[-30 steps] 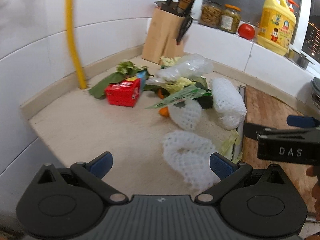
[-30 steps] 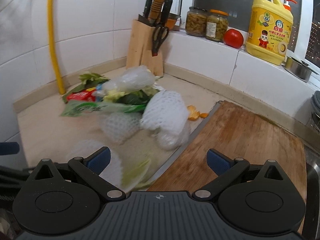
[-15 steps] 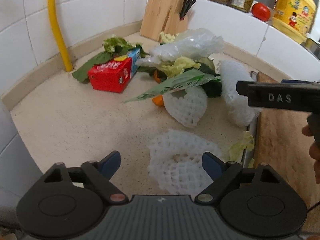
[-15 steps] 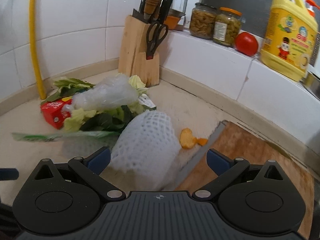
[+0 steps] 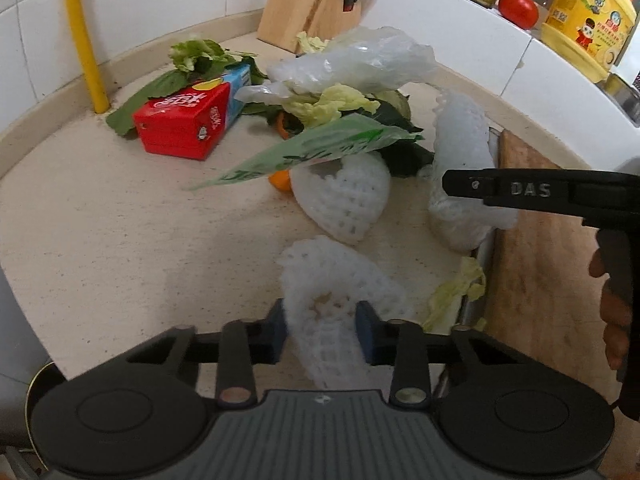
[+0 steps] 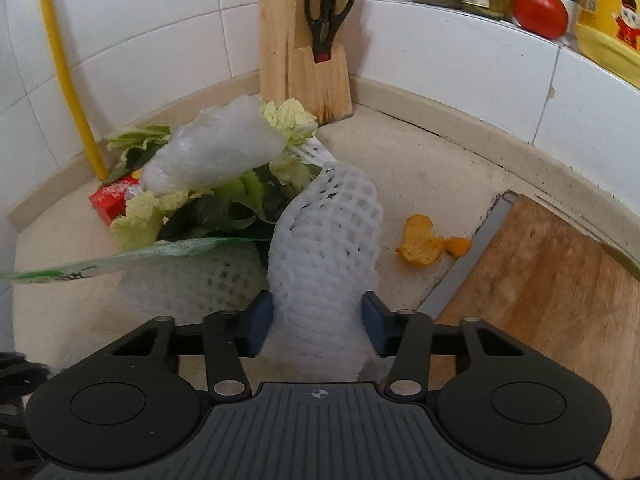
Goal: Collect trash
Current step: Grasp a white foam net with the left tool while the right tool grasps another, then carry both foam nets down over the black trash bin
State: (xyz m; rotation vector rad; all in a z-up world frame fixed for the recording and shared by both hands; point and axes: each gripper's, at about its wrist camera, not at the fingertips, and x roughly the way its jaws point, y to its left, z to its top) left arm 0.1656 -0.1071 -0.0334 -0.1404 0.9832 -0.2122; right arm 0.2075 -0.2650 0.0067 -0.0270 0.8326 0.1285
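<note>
Left gripper (image 5: 320,330) clamped on a flat foam net (image 5: 340,280), blue pads pressing both sides of its near end; net lies on the counter (image 5: 100,240) at 6 o'clock of the trash pile. Right gripper (image 6: 319,322) clamped on a tall foam sleeve (image 6: 326,248), pads squeezing its lower end, upper end arching toward 12. In the left view the same sleeve (image 5: 460,160) sits at 3 o'clock of the pile, right gripper's black finger (image 5: 520,190) marked DAS crossing it.

Third net (image 5: 344,196), rounded, between the two, at pile's near edge; partly under a green plastic bag (image 5: 312,148) pointing to 9. Orange peel (image 5: 280,180) just under the bag tip side, touching the round net. Clear bag (image 5: 352,60) on top of the pile, over pale cabbage leaves (image 5: 332,102) and dark greens. Red carton (image 5: 184,124) at 10 o'clock of the pile, leaf under it. Loose cabbage scrap (image 5: 460,288) beside the board edge at 4.

Right view: peel piece (image 6: 422,240) on the counter at 2 o'clock of the sleeve, apart from it, near the cutting board (image 6: 540,280). Knife block (image 6: 304,52) at 12, scissors in it. Yellow pipe (image 6: 64,68) at 10 against the tiles. Tomato (image 6: 540,10), jars, yellow bottle (image 6: 608,12) on the ledge at 1–2.
</note>
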